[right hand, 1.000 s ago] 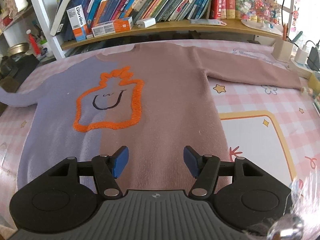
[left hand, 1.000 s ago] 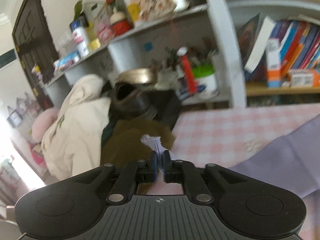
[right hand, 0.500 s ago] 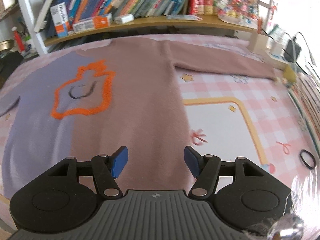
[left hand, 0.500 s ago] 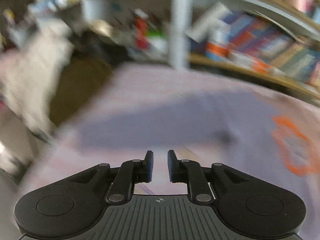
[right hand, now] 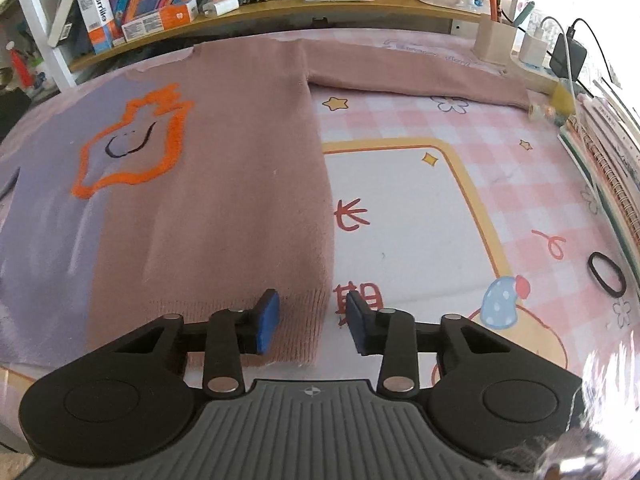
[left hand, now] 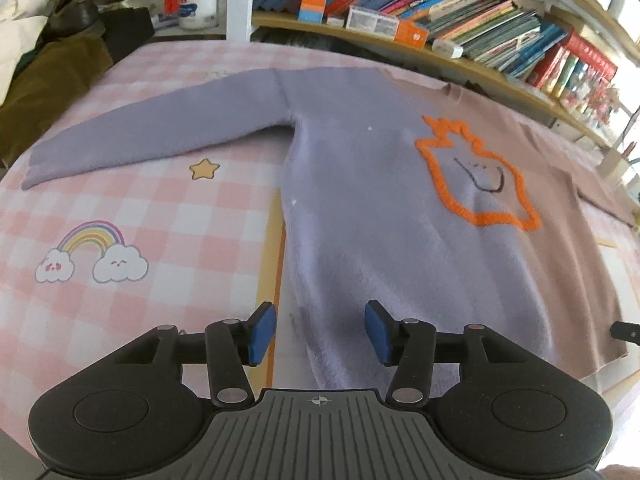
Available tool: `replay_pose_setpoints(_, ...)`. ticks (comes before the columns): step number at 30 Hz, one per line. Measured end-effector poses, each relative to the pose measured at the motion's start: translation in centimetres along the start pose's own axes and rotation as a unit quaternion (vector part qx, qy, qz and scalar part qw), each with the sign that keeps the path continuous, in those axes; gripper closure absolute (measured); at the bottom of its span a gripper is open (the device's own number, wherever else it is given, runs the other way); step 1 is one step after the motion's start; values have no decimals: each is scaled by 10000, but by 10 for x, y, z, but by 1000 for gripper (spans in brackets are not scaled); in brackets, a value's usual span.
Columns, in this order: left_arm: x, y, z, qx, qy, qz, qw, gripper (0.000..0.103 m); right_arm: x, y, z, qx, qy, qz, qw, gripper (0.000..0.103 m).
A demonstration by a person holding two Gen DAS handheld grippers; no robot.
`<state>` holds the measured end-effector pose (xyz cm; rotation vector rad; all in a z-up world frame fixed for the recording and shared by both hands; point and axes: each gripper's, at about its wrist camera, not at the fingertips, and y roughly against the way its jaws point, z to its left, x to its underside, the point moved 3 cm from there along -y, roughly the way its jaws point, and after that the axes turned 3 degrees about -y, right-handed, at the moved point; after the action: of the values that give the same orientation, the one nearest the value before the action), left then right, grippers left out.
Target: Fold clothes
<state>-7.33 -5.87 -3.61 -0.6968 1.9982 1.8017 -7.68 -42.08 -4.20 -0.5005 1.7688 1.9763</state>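
A two-tone sweater lies flat on the table, lilac half (left hand: 360,208) on the left and dusty-pink half (right hand: 224,184) on the right, with an orange outlined figure (left hand: 480,180) on the chest. Its lilac sleeve (left hand: 152,132) stretches left, its pink sleeve (right hand: 416,76) stretches right. My left gripper (left hand: 318,334) is open above the sweater's lower left hem corner. My right gripper (right hand: 312,322) is open, its fingers straddling the lower right hem corner (right hand: 308,320). Neither holds anything.
The pink checked tablecloth (left hand: 120,216) covers the table. Bookshelves (left hand: 440,8) run along the back. A clothes pile (left hand: 36,60) sits at far left. Stacked notebooks (right hand: 604,152), a black hair tie (right hand: 606,274) and chargers (right hand: 560,52) lie at the right edge.
My left gripper let go of the lilac sleeve cuff, opened, and swung right to the lower left hem. My right gripper moved right to the lower right hem corner.
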Motion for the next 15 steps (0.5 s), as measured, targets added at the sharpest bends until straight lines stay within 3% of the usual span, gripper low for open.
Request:
replay_pose_setpoints(5, 0, -4, -3, -51, -23, 1, 10000, 60, 2, 2, 3, -146, 76, 3, 9999, 90)
replay_pose_setpoints(10, 1, -6, -5, -105, 25, -111, 9999, 95, 3, 3, 9, -241, 147, -3, 9996, 93)
replay_pose_setpoints(15, 1, -4, 7, -92, 270, -171, 9994, 98, 5, 9, 15, -338, 240, -15, 9991, 94)
